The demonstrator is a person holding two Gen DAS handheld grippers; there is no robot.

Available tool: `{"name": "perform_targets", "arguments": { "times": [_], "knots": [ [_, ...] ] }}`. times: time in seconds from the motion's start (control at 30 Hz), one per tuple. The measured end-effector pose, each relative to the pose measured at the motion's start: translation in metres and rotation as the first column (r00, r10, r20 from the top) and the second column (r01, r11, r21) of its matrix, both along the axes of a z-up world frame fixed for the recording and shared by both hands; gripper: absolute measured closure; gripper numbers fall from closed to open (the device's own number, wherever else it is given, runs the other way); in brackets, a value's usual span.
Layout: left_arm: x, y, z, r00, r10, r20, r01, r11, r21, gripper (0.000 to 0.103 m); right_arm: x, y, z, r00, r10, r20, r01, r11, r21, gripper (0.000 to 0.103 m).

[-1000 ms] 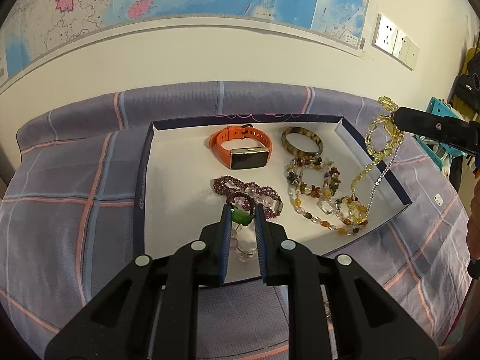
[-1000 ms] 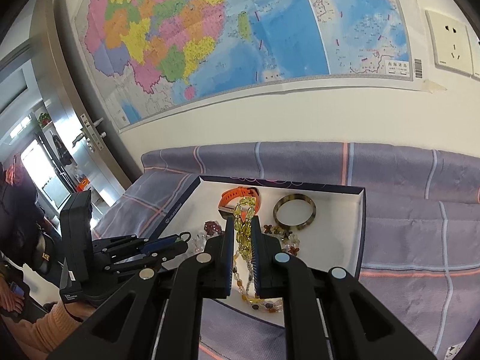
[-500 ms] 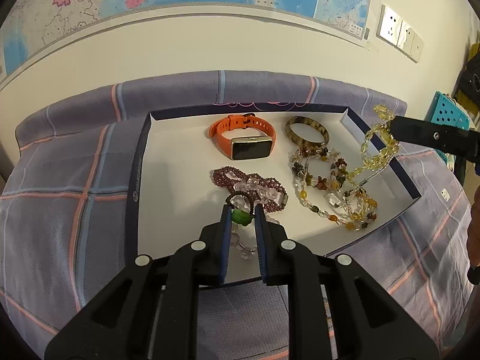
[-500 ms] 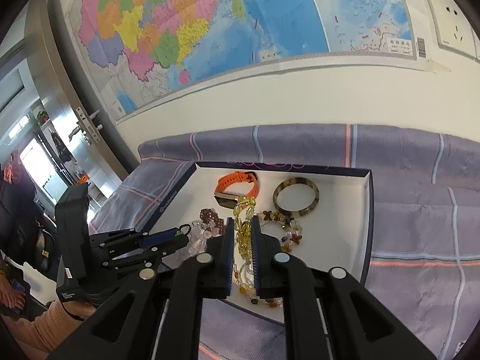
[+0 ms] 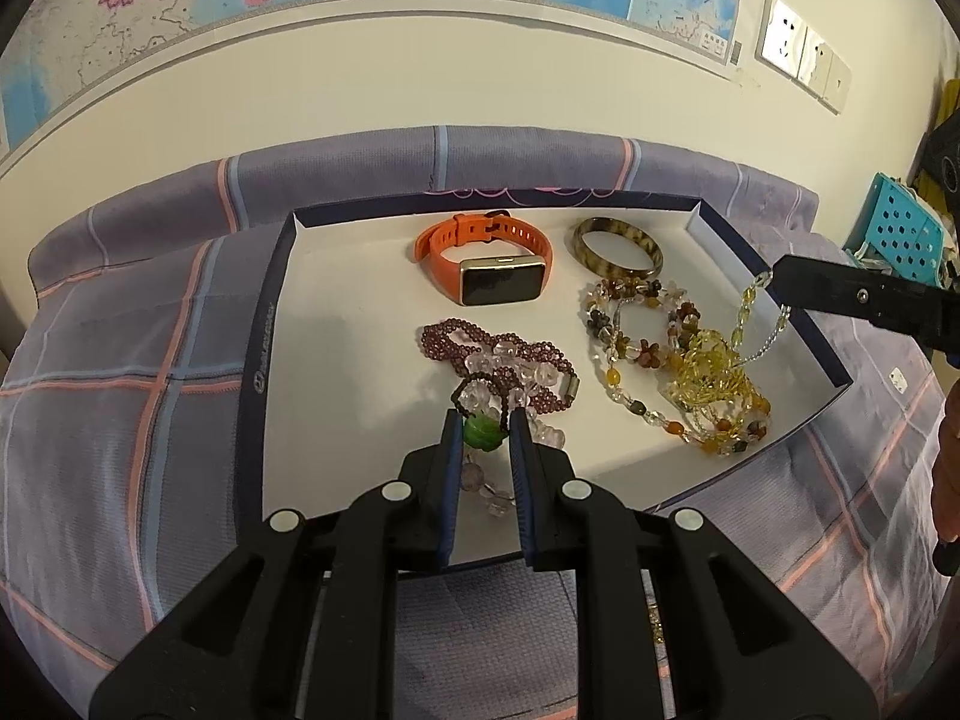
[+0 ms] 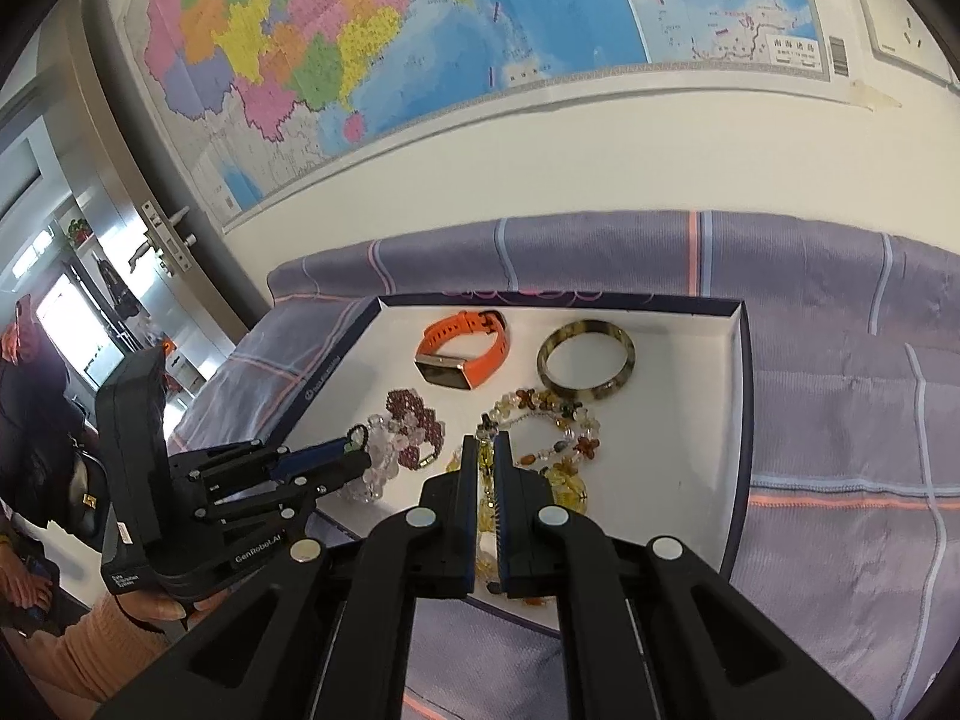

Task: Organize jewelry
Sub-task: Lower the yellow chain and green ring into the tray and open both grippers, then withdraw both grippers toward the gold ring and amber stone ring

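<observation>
Setting: you stand at a bed or couch covered in a purple checked cloth [image 5: 108, 360], with a shallow white box [image 5: 336, 324] edged in dark blue lying on it and a large coloured map [image 6: 420, 42] on the wall behind

Already in the box: an orange watch [image 5: 480, 264] and a mottled brown bangle [image 5: 618, 246] sit side by side along the far edge; nearer you lie a dark red and clear bead bracelet [image 5: 504, 360] and a mixed-stone bead necklace [image 5: 630, 330]

Left gripper: your left gripper [image 5: 485, 432] is clenched on a green bead [image 5: 483, 432] that belongs to a dark bead string, low over the near part of the box, touching the red and clear bracelet

Right gripper: your right gripper [image 6: 486, 456] has just been closing and now pinches a yellow bead necklace [image 5: 714, 366], most of which is heaped on the mixed-stone necklace at the right side of the box, with only a short length strung up to the jaws

Done so far: by my reading, most pieces are already inside the box

Left to do: both held strands look not yet let go; the necklaces overlap and may need spreading apart

Readable writing: the left gripper's body reads "GenRobot.AI" [image 6: 258, 552]; a white sticker lower on it is too small to read; the box rim carries a small logo [image 5: 259, 354] I cannot make out; the map's print is too fine to read
</observation>
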State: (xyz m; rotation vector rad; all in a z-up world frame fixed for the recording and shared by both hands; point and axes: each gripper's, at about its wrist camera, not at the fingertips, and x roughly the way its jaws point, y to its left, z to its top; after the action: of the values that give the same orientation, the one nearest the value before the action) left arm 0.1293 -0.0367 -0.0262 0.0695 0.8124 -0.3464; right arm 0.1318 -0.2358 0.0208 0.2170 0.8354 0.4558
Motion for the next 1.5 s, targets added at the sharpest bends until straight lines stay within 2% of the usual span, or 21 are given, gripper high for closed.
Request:
{"name": "perform_targets", "arguments": {
  "times": [0.13, 0.2, 0.3, 0.43, 0.57, 0.77, 0.93, 1.0, 1.17, 1.3, 1.43, 1.5],
  "knots": [
    [0.001, 0.001, -0.002, 1.0, 0.004, -0.009, -0.004, 1.0, 0.003, 0.085, -0.002, 0.001, -0.005, 1.0, 0.005, -0.018, -0.005, 1.0, -0.004, 0.095],
    [0.0, 0.001, -0.001, 1.0, 0.006, -0.007, -0.006, 1.0, 0.007, 0.072, -0.004, 0.0, -0.008, 1.0, 0.0, -0.022, 0.0, 1.0, -0.004, 0.088],
    [-0.003, -0.001, 0.0, 1.0, 0.001, 0.006, -0.001, 1.0, 0.015, 0.065, -0.004, -0.003, -0.011, 0.999, -0.01, -0.037, 0.01, 1.0, -0.003, 0.087],
    [-0.011, 0.004, 0.007, 1.0, 0.003, 0.027, -0.003, 1.0, -0.006, 0.062, -0.007, -0.004, -0.011, 0.999, -0.014, -0.04, 0.014, 1.0, -0.01, 0.077],
    [-0.029, 0.014, 0.022, 0.996, 0.011, 0.093, -0.008, 1.0, -0.028, 0.059, -0.015, -0.003, -0.007, 1.0, -0.011, -0.023, 0.011, 1.0, -0.021, 0.072],
    [-0.061, 0.025, 0.029, 0.992, -0.051, 0.118, 0.058, 0.996, -0.062, 0.053, -0.048, 0.018, -0.008, 0.996, 0.092, -0.012, -0.093, 0.994, -0.063, 0.061],
    [-0.073, 0.019, 0.016, 0.993, -0.082, 0.087, 0.085, 0.996, -0.033, 0.05, -0.074, 0.047, -0.028, 0.983, 0.176, -0.054, -0.182, 0.975, -0.128, 0.061],
    [-0.074, 0.019, 0.009, 0.995, -0.081, 0.064, 0.083, 0.996, -0.028, 0.05, -0.082, 0.056, -0.037, 0.977, 0.201, -0.073, -0.209, 0.97, -0.125, 0.061],
    [-0.078, 0.024, 0.002, 0.998, -0.056, 0.04, 0.058, 0.998, -0.036, 0.05, -0.09, 0.07, -0.045, 0.978, 0.195, -0.074, -0.204, 0.97, -0.129, 0.061],
    [-0.079, 0.022, 0.002, 0.997, -0.061, 0.04, 0.062, 0.998, -0.026, 0.05, -0.091, 0.08, -0.046, 0.98, 0.189, -0.059, -0.197, 0.963, -0.183, 0.062],
    [-0.08, 0.018, 0.002, 0.996, -0.077, 0.039, 0.077, 0.997, -0.012, 0.05, -0.092, 0.084, -0.046, 0.982, 0.182, -0.047, -0.188, 0.952, -0.242, 0.078],
    [-0.08, 0.016, 0.002, 0.996, -0.082, 0.038, 0.083, 0.997, -0.011, 0.05, -0.091, 0.082, -0.046, 0.982, 0.181, -0.049, -0.187, 0.952, -0.242, 0.084]
  ]
}}
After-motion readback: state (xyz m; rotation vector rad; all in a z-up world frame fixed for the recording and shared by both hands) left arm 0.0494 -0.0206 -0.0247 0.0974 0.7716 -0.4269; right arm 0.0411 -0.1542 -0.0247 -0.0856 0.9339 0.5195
